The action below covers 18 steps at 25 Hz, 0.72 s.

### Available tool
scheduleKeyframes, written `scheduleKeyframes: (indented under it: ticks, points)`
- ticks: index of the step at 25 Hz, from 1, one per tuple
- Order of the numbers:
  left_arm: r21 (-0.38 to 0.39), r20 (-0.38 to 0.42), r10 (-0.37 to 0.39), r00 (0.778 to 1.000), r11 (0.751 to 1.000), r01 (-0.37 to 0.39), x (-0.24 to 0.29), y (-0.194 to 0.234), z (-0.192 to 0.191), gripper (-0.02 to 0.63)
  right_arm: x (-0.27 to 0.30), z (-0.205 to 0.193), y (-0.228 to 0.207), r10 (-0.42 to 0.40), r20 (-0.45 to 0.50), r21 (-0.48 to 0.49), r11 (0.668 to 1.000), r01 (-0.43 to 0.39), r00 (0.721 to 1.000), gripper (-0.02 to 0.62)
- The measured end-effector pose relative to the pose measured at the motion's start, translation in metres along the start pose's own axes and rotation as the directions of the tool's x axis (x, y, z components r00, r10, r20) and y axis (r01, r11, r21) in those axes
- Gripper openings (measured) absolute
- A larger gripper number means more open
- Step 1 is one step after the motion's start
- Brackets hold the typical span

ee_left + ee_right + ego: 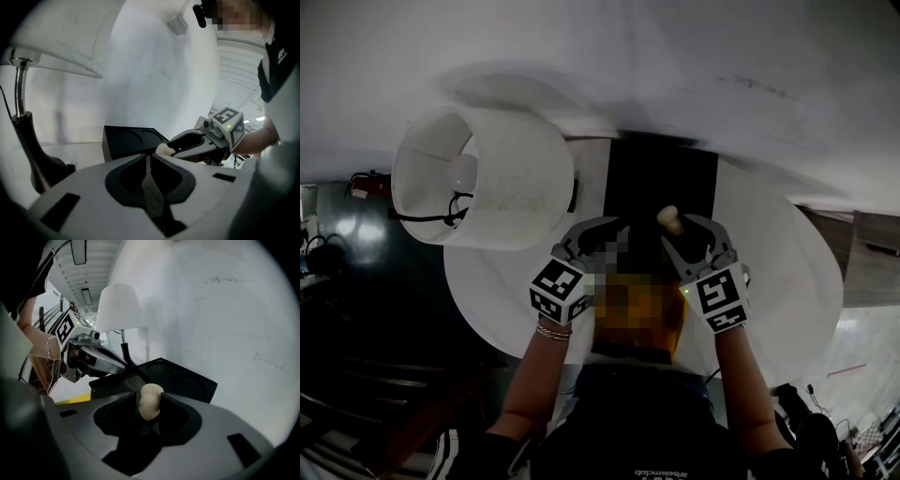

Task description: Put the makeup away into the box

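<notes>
A white-shaded lamp (483,178) stands at 10 o'clock of the black box (661,178) on the white table (787,281). The 2 tools point toward 12 o'clock, side by side. The left gripper (602,228) is closed and empty; the right gripper (687,225) pinches the beige sponge (670,219) at the box's near edge.

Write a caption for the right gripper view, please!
Right tongs hold a beige makeup sponge in front of the black box, with a white lamp behind.
</notes>
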State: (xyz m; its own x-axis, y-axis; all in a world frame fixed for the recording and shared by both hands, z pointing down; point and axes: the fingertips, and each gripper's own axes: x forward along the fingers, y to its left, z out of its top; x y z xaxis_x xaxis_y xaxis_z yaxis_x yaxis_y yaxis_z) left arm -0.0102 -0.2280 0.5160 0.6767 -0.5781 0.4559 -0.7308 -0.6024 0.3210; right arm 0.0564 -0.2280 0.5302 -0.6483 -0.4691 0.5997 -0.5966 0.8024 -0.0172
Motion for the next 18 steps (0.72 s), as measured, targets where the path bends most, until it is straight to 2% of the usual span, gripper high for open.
scheduleKeyframes:
  ticks: [2, 5, 18]
  points:
    - [-0.002, 0.001, 0.001, 1.0, 1.0, -0.001, 0.001, 0.001, 0.0, 0.023, 0.001, -0.001, -0.002, -0.013, -0.011, -0.009, 1.0, 0.013, 1.0, 0.15]
    - [-0.004, 0.006, -0.005, 1.0, 1.0, 0.005, 0.001, -0.001, 0.001, 0.023, -0.001, -0.001, -0.003, -0.009, -0.012, 0.002, 1.0, 0.009, 1.0, 0.135]
    - [0.028, 0.018, -0.022, 1.0, 0.999, 0.021, -0.019, -0.025, 0.006, 0.023, -0.03, 0.026, 0.008, -0.021, 0.072, -0.002, 1.0, 0.021, 0.997, 0.124]
